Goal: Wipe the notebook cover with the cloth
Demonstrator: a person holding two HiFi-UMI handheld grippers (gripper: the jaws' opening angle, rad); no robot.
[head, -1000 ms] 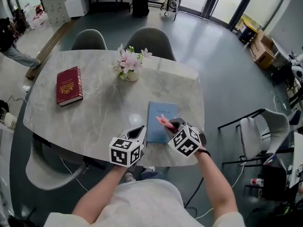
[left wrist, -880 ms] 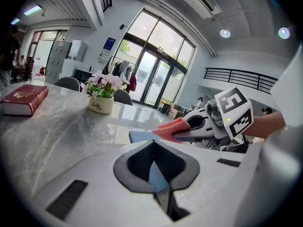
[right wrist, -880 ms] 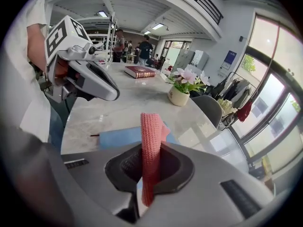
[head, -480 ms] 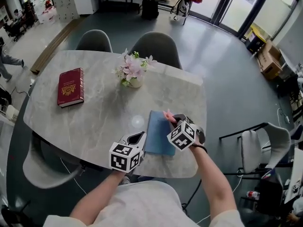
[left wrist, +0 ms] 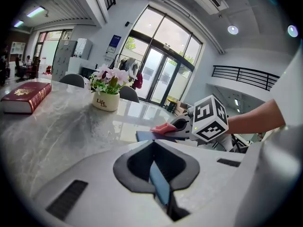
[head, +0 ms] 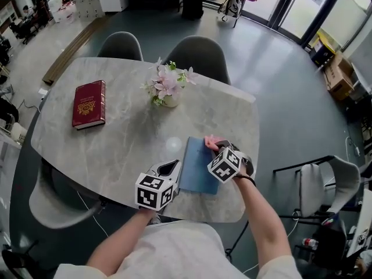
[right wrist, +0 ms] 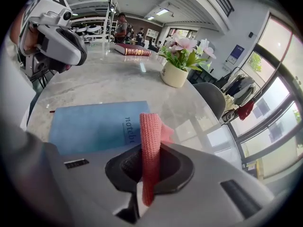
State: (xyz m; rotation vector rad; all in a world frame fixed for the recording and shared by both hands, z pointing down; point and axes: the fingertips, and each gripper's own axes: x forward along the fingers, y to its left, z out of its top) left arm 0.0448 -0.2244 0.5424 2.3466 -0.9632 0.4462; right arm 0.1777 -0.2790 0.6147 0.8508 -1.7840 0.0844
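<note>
A blue notebook (head: pixel 197 170) lies flat near the table's front edge. My left gripper (head: pixel 170 168) is shut on its near left edge, and the blue cover (left wrist: pixel 160 186) shows between the jaws. My right gripper (head: pixel 219 149) is shut on a folded pink cloth (head: pixel 210 142). The cloth (right wrist: pixel 150 141) hangs over the far right part of the notebook (right wrist: pixel 90 126), beside the printed title. In the left gripper view the right gripper (left wrist: pixel 184 126) holds the cloth (left wrist: pixel 163 127) low on the cover.
A red book (head: pixel 89 104) lies at the table's far left. A white pot of pink flowers (head: pixel 168 89) stands at the middle back. Two grey chairs (head: pixel 197 54) are behind the marble table (head: pixel 116 138). The front edge runs just below both grippers.
My right gripper has slid the cloth from the middle of the cover toward its far right corner. The left gripper keeps its hold on the notebook's edge.
</note>
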